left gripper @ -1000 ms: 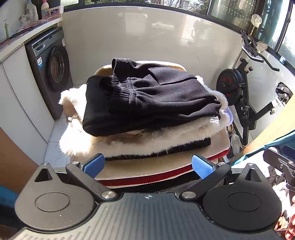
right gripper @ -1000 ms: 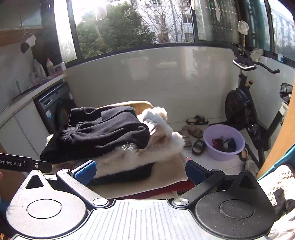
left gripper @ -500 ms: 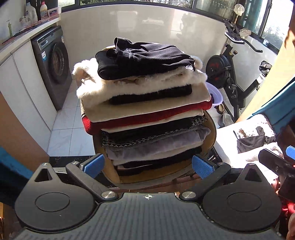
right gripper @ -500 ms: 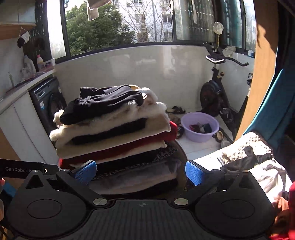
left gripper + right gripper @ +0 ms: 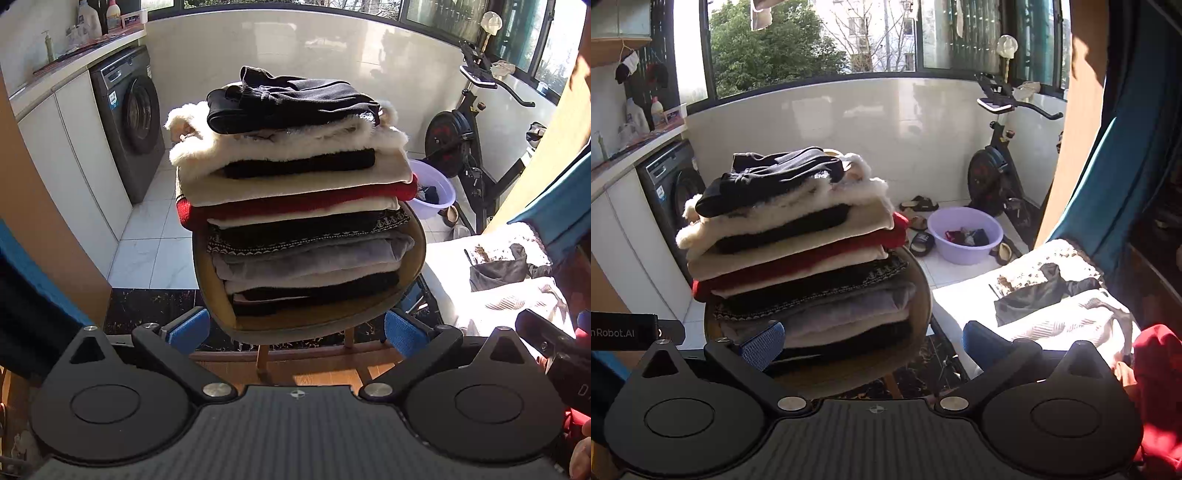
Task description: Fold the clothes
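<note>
A tall stack of folded clothes (image 5: 295, 192) (image 5: 798, 251) rests on a round wooden chair seat (image 5: 413, 273) (image 5: 919, 295), with a black garment (image 5: 291, 101) (image 5: 768, 181) on top. My left gripper (image 5: 295, 330) is open, held back from the chair at seat height with nothing between its blue pads. My right gripper (image 5: 871, 341) is also open and empty, in front of the chair's right side. To the right lie unfolded clothes (image 5: 506, 280) (image 5: 1056, 291) on a white surface, and a red garment (image 5: 1160, 376) sits at the edge.
A washing machine (image 5: 129, 118) (image 5: 676, 192) stands at the left under a counter. An exercise bike (image 5: 465, 147) (image 5: 997, 166) and a purple basin (image 5: 964, 236) (image 5: 432, 184) occupy the tiled floor at the right, with slippers (image 5: 919, 205) near the wall.
Both grippers have pulled back and down from the top of the stack. The whole pile and the chair seat now show, and the black garment lies free on top.
</note>
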The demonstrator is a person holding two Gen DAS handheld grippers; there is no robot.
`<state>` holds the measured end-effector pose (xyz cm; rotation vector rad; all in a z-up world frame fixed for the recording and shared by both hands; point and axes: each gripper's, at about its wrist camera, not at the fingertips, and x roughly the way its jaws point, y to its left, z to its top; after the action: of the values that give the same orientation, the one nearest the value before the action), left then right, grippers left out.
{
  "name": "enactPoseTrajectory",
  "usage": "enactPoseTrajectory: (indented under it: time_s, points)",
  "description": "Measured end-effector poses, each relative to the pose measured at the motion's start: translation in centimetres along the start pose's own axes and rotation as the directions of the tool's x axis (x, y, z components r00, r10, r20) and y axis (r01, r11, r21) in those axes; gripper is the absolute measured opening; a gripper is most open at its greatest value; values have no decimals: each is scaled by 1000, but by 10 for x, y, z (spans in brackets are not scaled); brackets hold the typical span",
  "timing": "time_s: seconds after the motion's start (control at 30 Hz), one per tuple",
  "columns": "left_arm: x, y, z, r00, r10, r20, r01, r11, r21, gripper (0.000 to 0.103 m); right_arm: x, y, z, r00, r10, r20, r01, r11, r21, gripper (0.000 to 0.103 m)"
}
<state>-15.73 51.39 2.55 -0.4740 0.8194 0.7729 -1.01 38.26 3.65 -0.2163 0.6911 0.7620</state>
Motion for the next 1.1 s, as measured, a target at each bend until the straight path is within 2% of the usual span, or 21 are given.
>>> enactPoseTrajectory:
  time_s: [0.17, 0.37, 0.7, 0.87, 1.1]
  points:
    - [-5, -23, -13, 1000, 30, -7, -31, 999, -40, 103, -9, -33, 0, 1000, 10, 25, -10, 1000, -21, 102]
    - [-9, -34, -25, 997, 73, -25, -75, 994, -82, 103, 7, -56, 0, 998, 56, -36, -56, 998, -6, 102]
    - [-20, -29, -36, 993, 111, -33, -115, 976, -183, 103, 9, -43, 6, 989, 143, -43, -147, 983, -107, 102]
    - [-23, -30, -40, 996, 88, -10, -89, 975, -205, 103, 7, -45, 11, 990, 140, -20, -142, 981, -133, 102]
    - [-35, -32, -45, 993, 114, 32, -106, 974, -203, 103, 22, -51, 17, 993, 97, -67, -104, 988, -113, 102]
